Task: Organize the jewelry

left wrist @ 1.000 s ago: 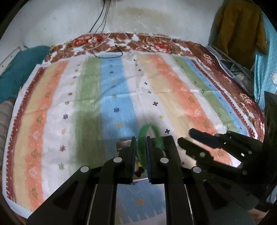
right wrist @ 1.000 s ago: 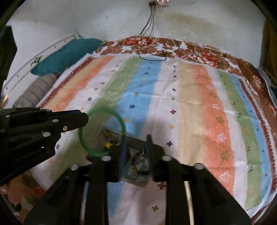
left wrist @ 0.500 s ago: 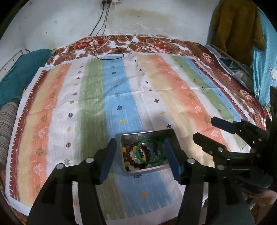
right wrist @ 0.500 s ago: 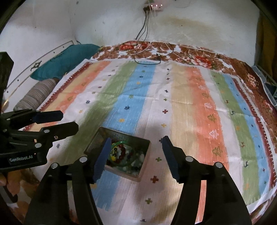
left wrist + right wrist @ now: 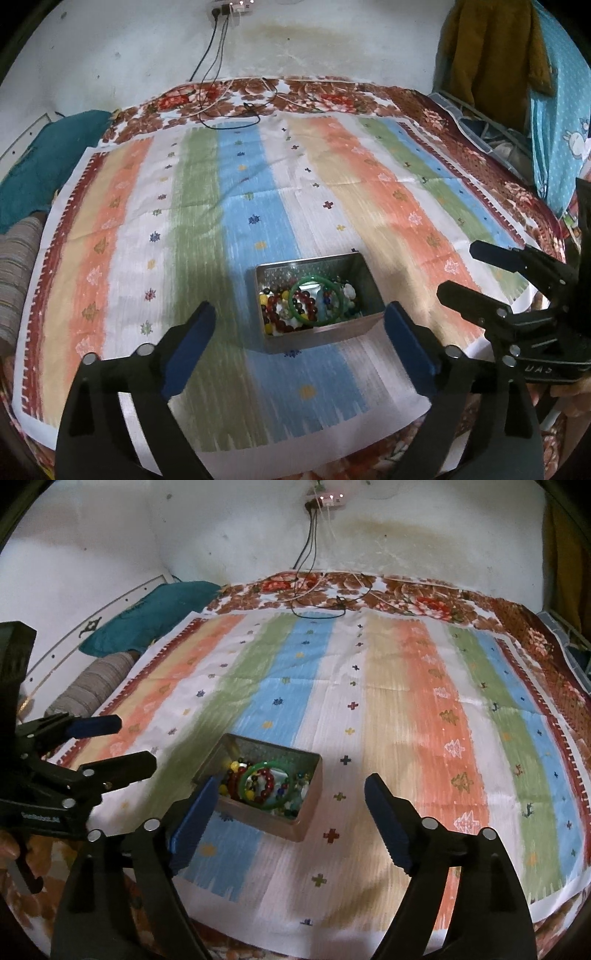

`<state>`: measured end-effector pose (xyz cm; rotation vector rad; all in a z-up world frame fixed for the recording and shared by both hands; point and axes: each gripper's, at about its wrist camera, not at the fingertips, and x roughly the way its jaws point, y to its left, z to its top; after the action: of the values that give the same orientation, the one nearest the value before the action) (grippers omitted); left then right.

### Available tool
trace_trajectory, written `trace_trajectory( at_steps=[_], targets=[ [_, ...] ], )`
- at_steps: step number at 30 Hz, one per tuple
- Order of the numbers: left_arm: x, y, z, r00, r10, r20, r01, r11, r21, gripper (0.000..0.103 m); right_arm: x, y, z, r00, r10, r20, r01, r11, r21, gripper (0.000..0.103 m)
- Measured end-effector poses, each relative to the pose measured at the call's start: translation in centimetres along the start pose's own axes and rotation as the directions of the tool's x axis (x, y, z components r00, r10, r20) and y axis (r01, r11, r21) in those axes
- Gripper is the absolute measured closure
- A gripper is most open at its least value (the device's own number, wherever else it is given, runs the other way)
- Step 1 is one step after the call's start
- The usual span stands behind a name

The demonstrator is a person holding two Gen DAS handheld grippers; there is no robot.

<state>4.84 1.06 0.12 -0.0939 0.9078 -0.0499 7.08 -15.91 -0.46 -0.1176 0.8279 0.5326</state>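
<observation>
A small metal box [image 5: 364, 328] sits on the striped cloth [image 5: 147, 221]; it also shows in the right wrist view [image 5: 314, 794]. A green bangle [image 5: 292, 302] lies flat in it on top of red and mixed beaded bracelets [image 5: 275, 317]; the bangle also shows in the right wrist view [image 5: 243, 775]. My left gripper [image 5: 299, 339] is open and empty, raised above the box's near side. My right gripper [image 5: 288, 812] is open and empty, above and just right of the box. Each gripper shows in the other's view: right gripper [image 5: 458, 269], left gripper [image 5: 135, 742].
Cables [image 5: 229, 114] trail from a wall socket [image 5: 327, 498] onto the far edge of the bed. A teal pillow [image 5: 147, 609] and a striped bolster [image 5: 92, 686] lie at the left. Clothes [image 5: 491, 55] hang at the right.
The left gripper opened and let the green bangle drop into the box. The right gripper opened too. Both grippers pulled back and up from the box.
</observation>
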Motion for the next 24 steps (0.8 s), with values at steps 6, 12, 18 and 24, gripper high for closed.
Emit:
trace_trajectory(
  at_steps=[6, 12, 18, 24],
  targets=[
    [-1.2, -0.7, -1.5, 1.000, -0.008, 0.030, 0.007, 1.000, 0.016, 0.006, -1.2, 0.3, -1.0, 1.000, -0.003, 0.023, 0.003, 1.000, -0.021, 0.010],
    [-1.9, -1.5, -2.7, 0.999, 0.025, 0.042, -0.026, 0.999, 0.035, 0.006, -2.1, 0.1, -1.8, 0.999, 0.008, 0.042, -0.008, 1.000, -0.018, 0.007],
    [-2.8, -1.7, -3.4, 0.996, 0.058, 0.070, -0.060, 0.998, 0.035, 0.006, -2.8, -0.1, -2.0, 0.998, 0.026, 0.061, -0.025, 1.000, -0.011, 0.007],
    [-4.1, -1.6, -3.7, 0.990, 0.077, 0.121, -0.080, 0.996, 0.024, 0.006, -3.3, 0.4, -2.3, 0.996, 0.046, 0.073, -0.043, 0.999, -0.032, 0.007]
  ],
)
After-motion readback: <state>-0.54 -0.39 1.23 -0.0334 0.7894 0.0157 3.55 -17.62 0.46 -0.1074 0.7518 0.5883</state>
